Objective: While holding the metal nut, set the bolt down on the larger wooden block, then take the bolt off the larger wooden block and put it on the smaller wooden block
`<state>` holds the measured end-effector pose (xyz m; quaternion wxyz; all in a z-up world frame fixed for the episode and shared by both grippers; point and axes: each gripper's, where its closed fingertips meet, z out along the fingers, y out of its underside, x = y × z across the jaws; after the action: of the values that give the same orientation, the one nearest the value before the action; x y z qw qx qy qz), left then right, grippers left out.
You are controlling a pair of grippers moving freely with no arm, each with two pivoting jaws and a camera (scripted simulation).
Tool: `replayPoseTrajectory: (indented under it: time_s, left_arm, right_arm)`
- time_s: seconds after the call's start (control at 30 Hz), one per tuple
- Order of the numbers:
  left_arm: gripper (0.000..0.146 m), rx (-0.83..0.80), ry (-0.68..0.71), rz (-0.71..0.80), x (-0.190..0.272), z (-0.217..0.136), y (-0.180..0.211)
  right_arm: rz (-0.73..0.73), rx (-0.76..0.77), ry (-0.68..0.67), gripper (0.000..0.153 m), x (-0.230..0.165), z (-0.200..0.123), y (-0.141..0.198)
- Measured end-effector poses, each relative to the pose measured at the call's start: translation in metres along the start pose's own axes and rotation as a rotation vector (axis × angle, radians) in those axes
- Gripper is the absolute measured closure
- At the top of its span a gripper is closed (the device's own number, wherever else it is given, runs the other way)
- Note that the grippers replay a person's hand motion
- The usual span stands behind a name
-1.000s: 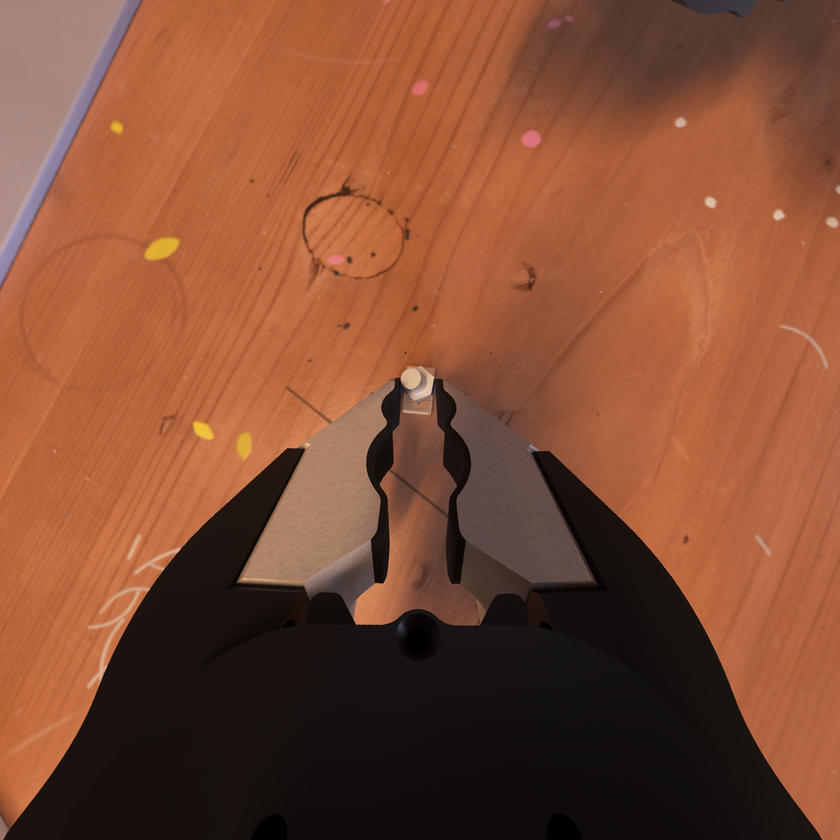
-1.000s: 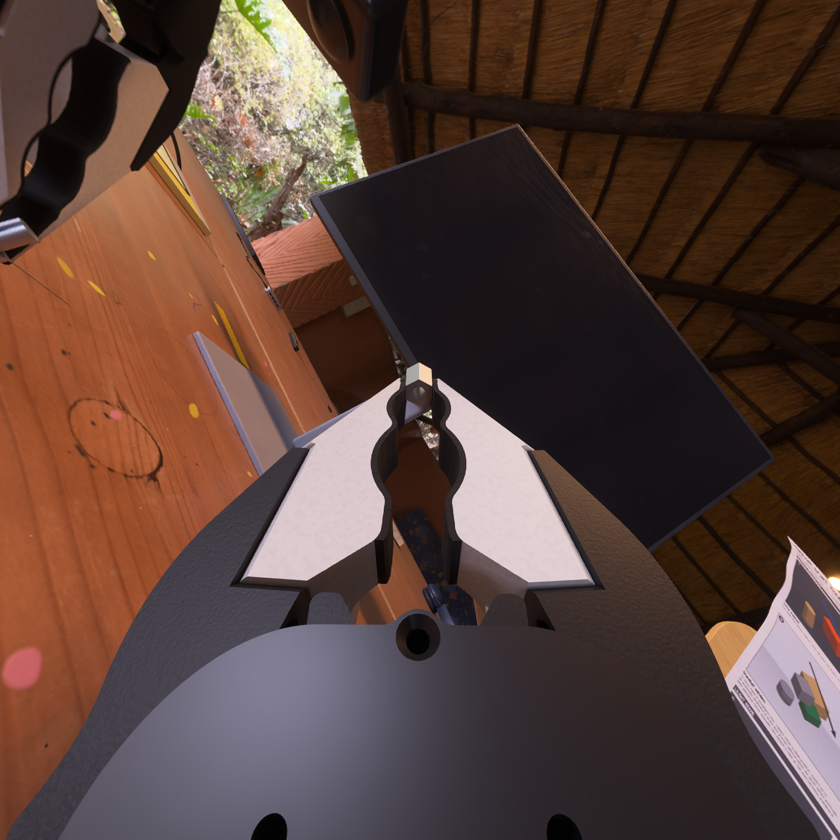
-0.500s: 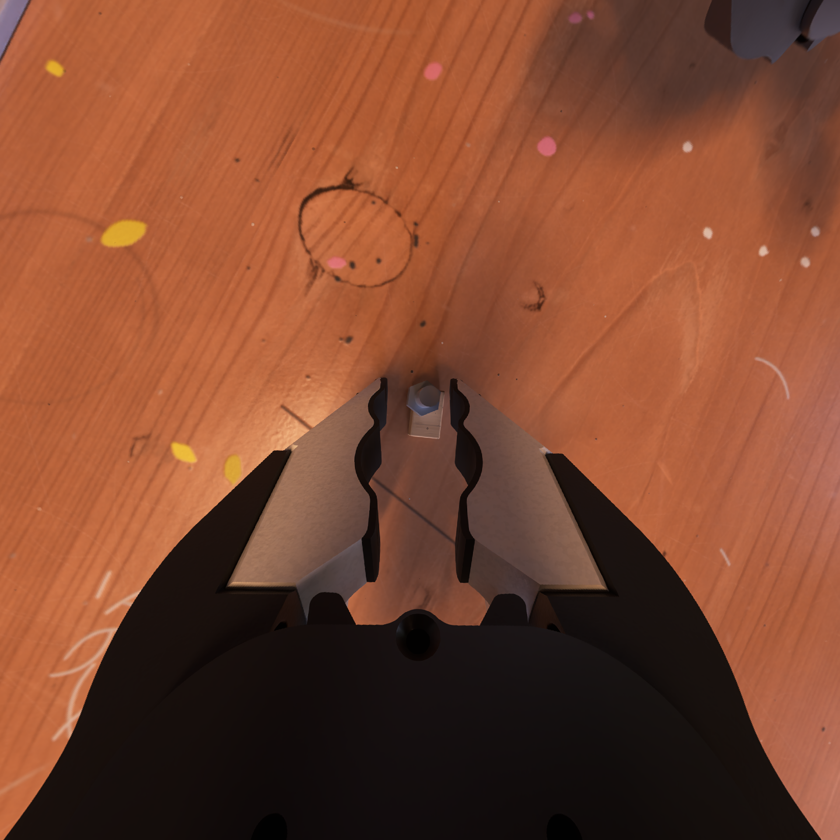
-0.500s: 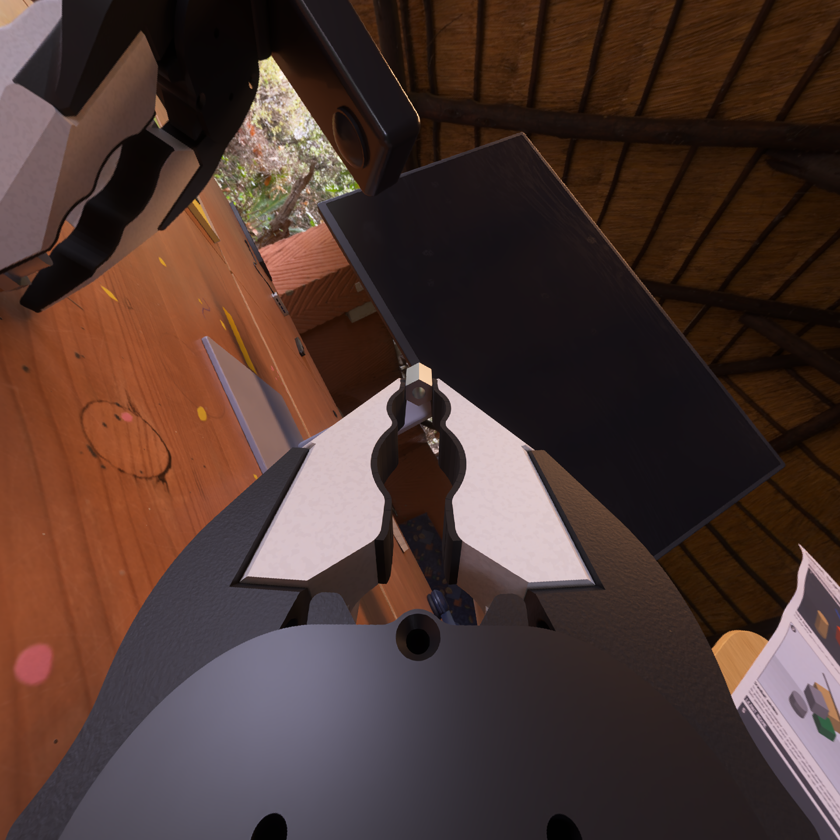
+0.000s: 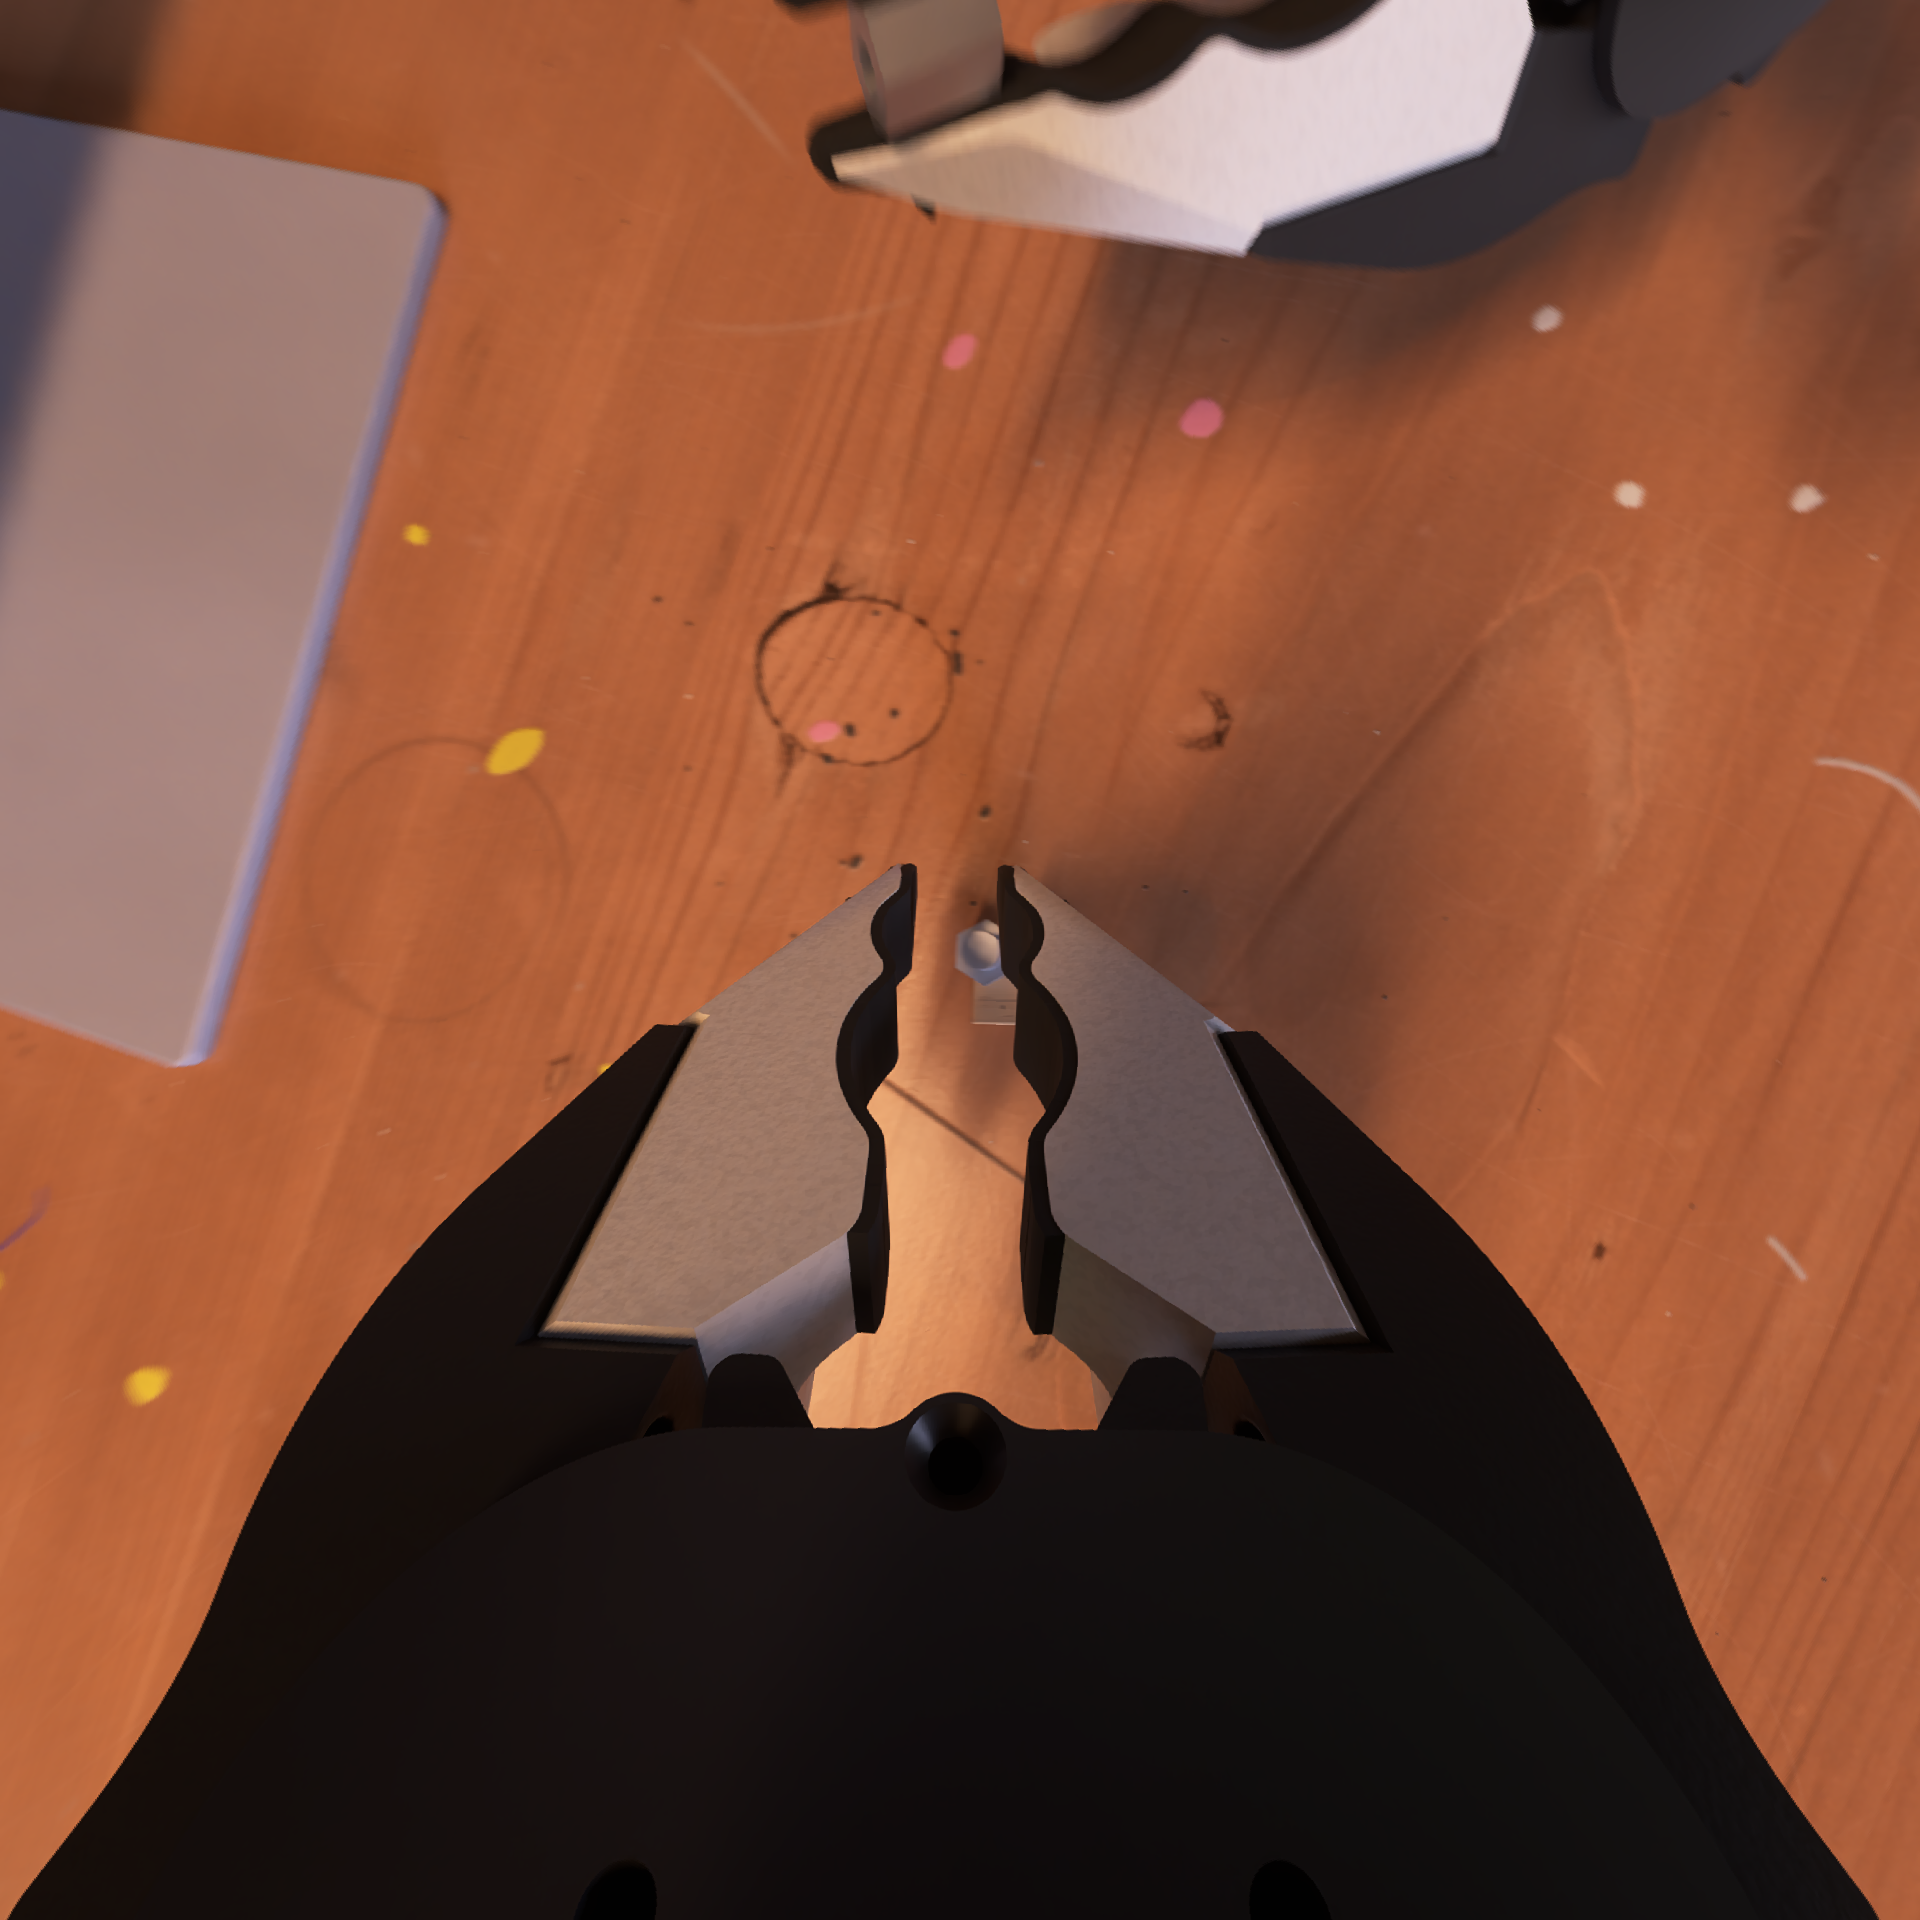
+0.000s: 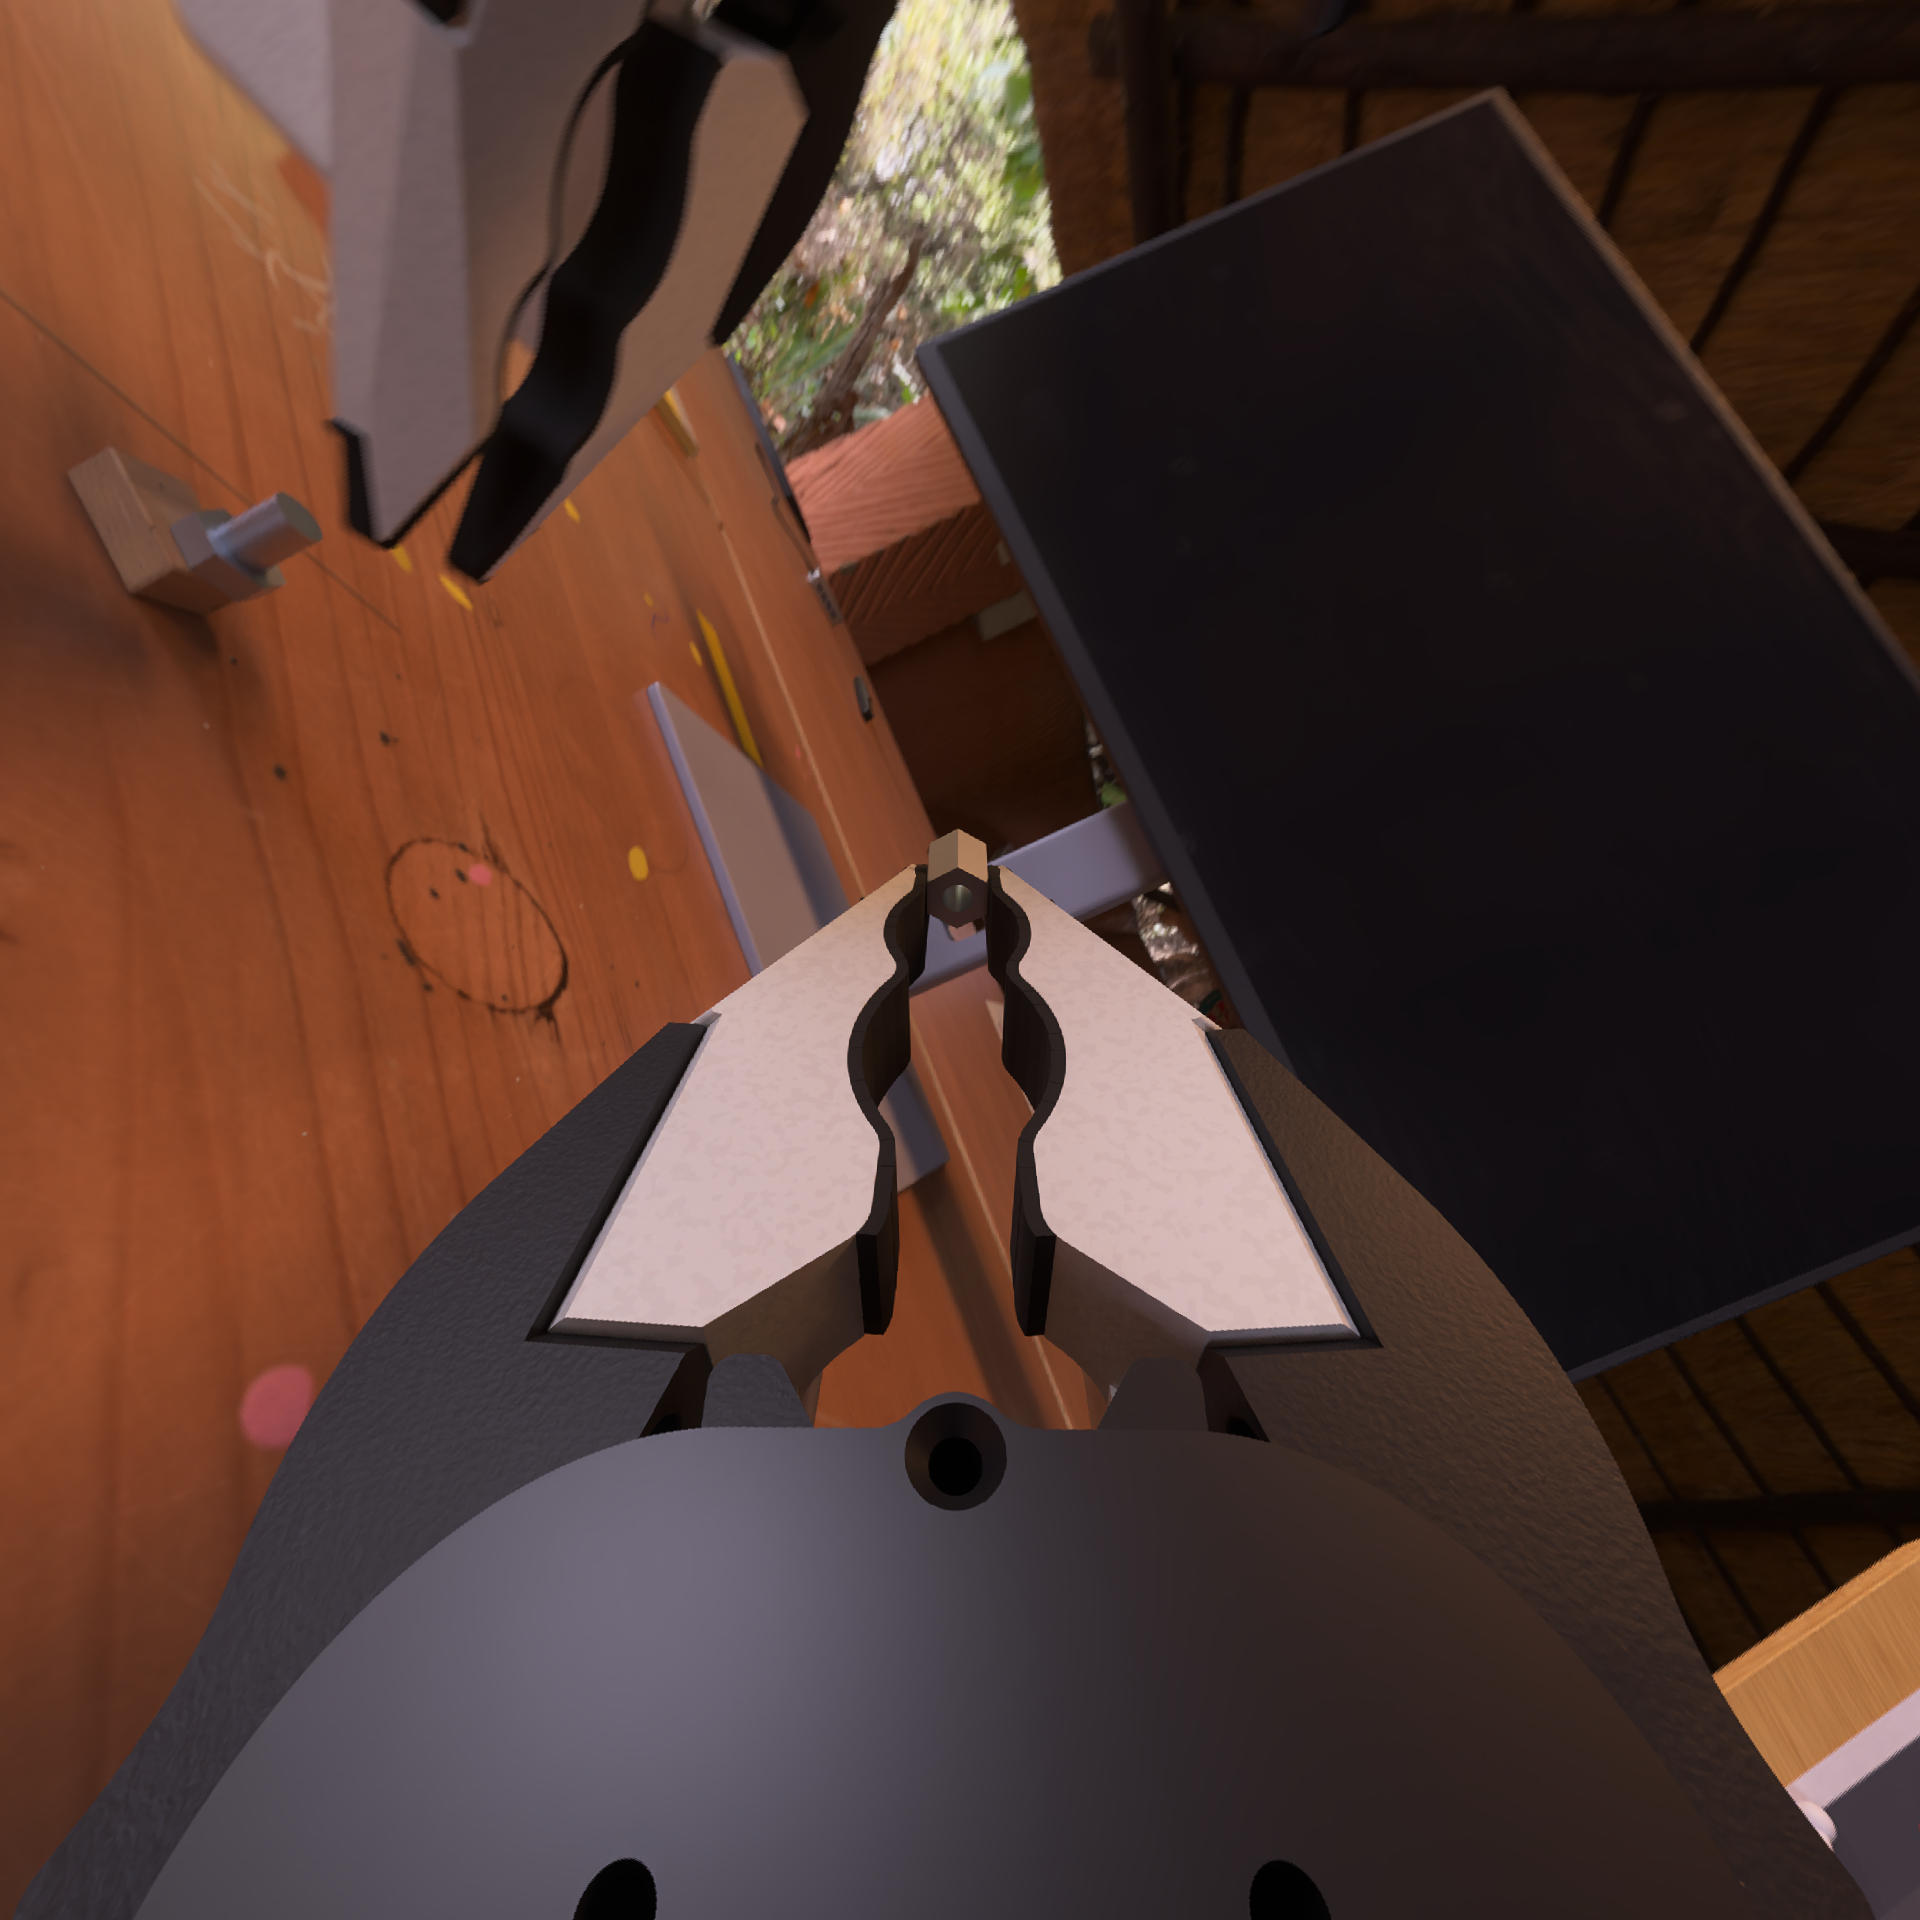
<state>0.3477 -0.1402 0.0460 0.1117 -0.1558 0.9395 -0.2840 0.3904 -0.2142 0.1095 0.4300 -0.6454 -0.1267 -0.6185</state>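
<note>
The left gripper (image 5: 956,883) hung released above the bolt (image 6: 244,540), which stood on a wooden block (image 6: 125,514) at the right wrist view's upper left. The right gripper (image 6: 956,883) at frame centre clenched the metal nut (image 6: 954,888) between its fingertips.

Warm light, soft shadows, wide-angle distortion

Looks like a rustic open-air workshop under thatch. Paint-flecked, scratched wooden desk (image 5: 1351,935) marked with ring stains; thatched roof on dark timber poles (image 6: 1558,62) overhead; green foliage (image 6: 935,187) visible past the edge; dark blank monitor (image 6: 1455,675) standing at the back.
</note>
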Motion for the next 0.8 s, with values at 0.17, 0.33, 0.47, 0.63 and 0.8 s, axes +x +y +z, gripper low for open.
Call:
replayPoseTrajectory:
  time_s: [0.17,0.33,0.47,0.63,0.8]
  left_arm:
    - [0.140,-0.002,-0.039,-0.030,-0.004,-0.004,-0.017]
    - [0.140,0.019,-0.070,-0.104,-0.010,0.001,-0.020]
    - [0.140,0.002,-0.062,-0.205,-0.019,0.006,-0.012]
    - [0.140,-0.083,-0.023,-0.291,-0.024,0.014,-0.005]
    - [0.140,-0.161,0.000,-0.320,-0.028,0.018,0.000]
  right_arm:
    - [-0.048,-0.122,-0.095,0.143,-0.018,0.009,0.011]
    - [-0.145,-0.201,-0.193,0.143,-0.037,0.017,0.014]
    - [-0.282,-0.295,-0.217,0.143,-0.045,0.023,0.021]
    - [-0.413,-0.325,-0.245,0.143,-0.058,0.030,0.020]
    - [-0.538,-0.297,-0.267,0.143,-0.066,0.032,0.017]
